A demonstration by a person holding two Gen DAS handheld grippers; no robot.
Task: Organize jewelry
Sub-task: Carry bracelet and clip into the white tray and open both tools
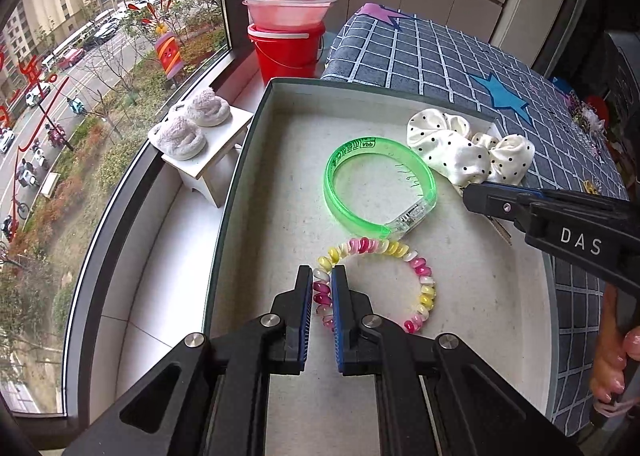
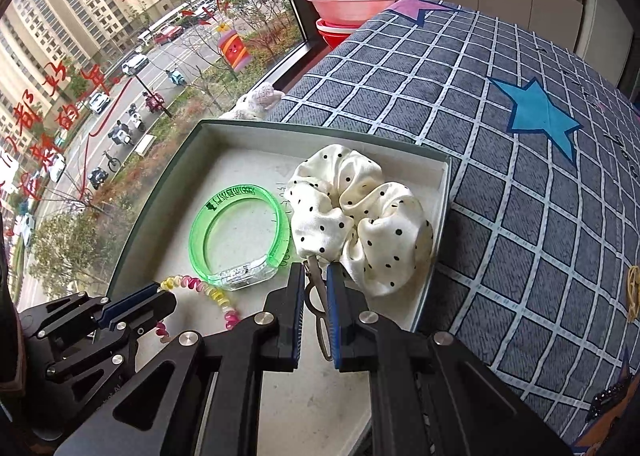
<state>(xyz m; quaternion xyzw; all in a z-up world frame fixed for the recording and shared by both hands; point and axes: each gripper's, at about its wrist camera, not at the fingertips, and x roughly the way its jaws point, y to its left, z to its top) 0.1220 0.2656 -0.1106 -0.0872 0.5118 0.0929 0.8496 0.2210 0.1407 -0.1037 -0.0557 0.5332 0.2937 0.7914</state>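
Note:
A shallow box [image 1: 256,128] with a pale floor sits on a checked bedcover. In it lie a green translucent bangle [image 1: 378,186], a pink-and-yellow coil bracelet [image 1: 400,252] and a white polka-dot scrunchie hair clip [image 1: 468,152]. My left gripper [image 1: 322,276] is shut on the coil bracelet's left side, low over the box floor. In the right wrist view my right gripper [image 2: 314,276] is shut on the metal clip [image 2: 316,296] of the scrunchie [image 2: 360,216], beside the bangle [image 2: 240,232]. The left gripper [image 2: 132,304] shows at lower left there.
The box [image 2: 440,192] rests on a grey checked bedcover [image 2: 520,196] with blue stars. A red bucket with plastic bowls [image 1: 290,32] stands behind the box by the window. A white stool with fluffy slippers [image 1: 200,128] stands on the left. Small trinkets [image 1: 584,116] lie at far right.

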